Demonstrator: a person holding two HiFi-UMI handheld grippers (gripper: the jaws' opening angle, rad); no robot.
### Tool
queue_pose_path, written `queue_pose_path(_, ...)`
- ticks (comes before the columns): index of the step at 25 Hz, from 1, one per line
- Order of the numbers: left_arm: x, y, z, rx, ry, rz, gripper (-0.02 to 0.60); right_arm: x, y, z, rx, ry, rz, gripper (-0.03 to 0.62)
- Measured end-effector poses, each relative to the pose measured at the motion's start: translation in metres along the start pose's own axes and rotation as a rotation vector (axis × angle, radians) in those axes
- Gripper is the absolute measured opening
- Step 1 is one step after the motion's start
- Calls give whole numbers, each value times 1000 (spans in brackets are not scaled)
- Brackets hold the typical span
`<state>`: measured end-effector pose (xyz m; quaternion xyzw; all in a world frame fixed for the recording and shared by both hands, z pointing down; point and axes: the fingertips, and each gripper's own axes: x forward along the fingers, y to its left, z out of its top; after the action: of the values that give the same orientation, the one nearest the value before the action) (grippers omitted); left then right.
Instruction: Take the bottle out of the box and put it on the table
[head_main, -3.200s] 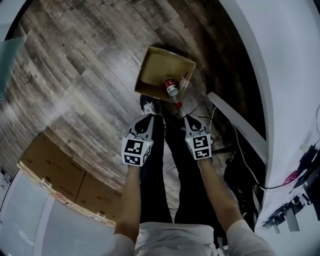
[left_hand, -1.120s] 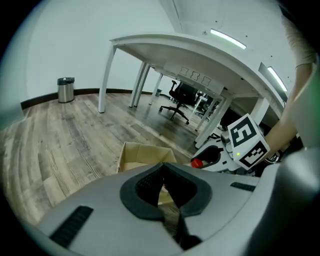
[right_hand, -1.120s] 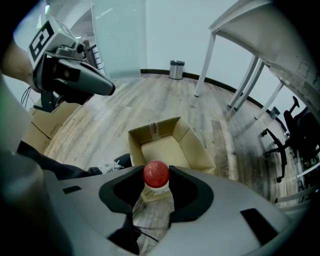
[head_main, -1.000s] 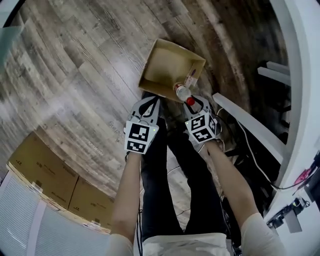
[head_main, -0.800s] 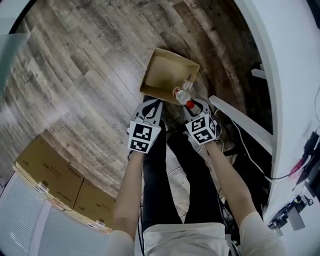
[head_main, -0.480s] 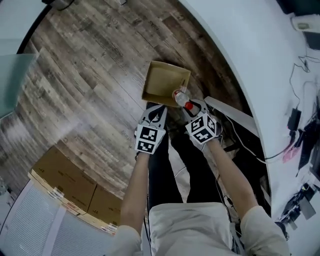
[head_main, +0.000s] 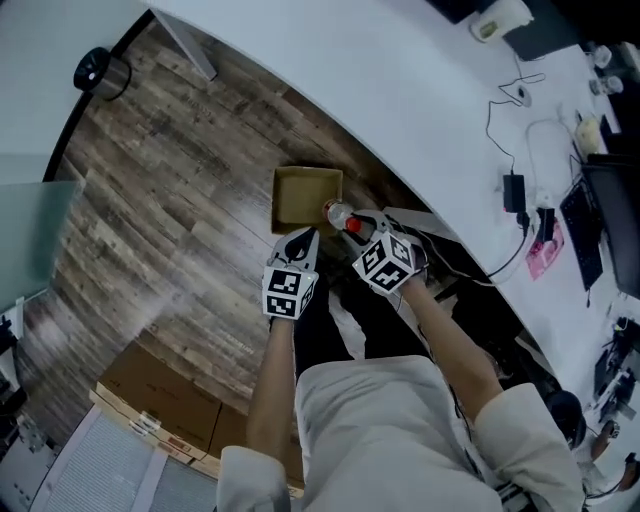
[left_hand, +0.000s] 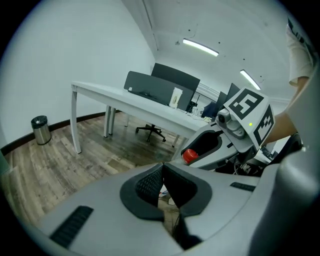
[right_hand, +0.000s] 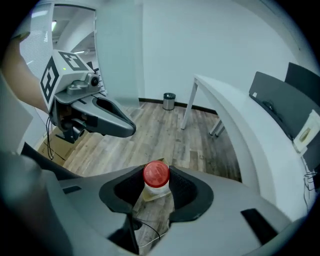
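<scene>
The clear bottle (head_main: 338, 214) with a red cap (right_hand: 156, 173) hangs above the floor, clear of the open cardboard box (head_main: 306, 196) that stands on the wood floor below. My right gripper (head_main: 352, 222) is shut on the bottle's neck, and the cap sits between its pads (right_hand: 183, 187). My left gripper (head_main: 300, 243) floats beside it on the left, shut with nothing in it; its pads (left_hand: 149, 183) meet at the tips. The long white table (head_main: 420, 110) curves across the upper right. In the left gripper view the right gripper (left_hand: 212, 148) shows with the red cap (left_hand: 190, 155).
A metal bin (head_main: 100, 70) stands at the far left by the wall. Closed cartons (head_main: 160, 405) lie at the lower left. On the table are cables, a power brick (head_main: 512, 187) and a monitor (head_main: 610, 215). An office chair (left_hand: 150, 131) stands under the table.
Both grippers have risen, carrying the bottle up and away from the box. The head view has swung up, so the box looks smaller and the white table now fills the upper right.
</scene>
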<state>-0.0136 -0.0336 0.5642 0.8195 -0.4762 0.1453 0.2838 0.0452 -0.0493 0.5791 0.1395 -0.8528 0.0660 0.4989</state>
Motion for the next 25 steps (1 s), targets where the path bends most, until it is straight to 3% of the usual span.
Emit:
queue_pose_path(11, -32, -67, 68, 102, -3, -112, 14, -107, -6, 38, 42, -105, -26, 183)
queue_pose_path(18, -37, -64, 159, 258, -80, -145, 14, -173, -14, 71, -3, -193, -37, 183)
queue_pose_path(25, -19, -78, 235, 382, -130, -220, 14, -232, -51, 119, 40, -311, -67, 183)
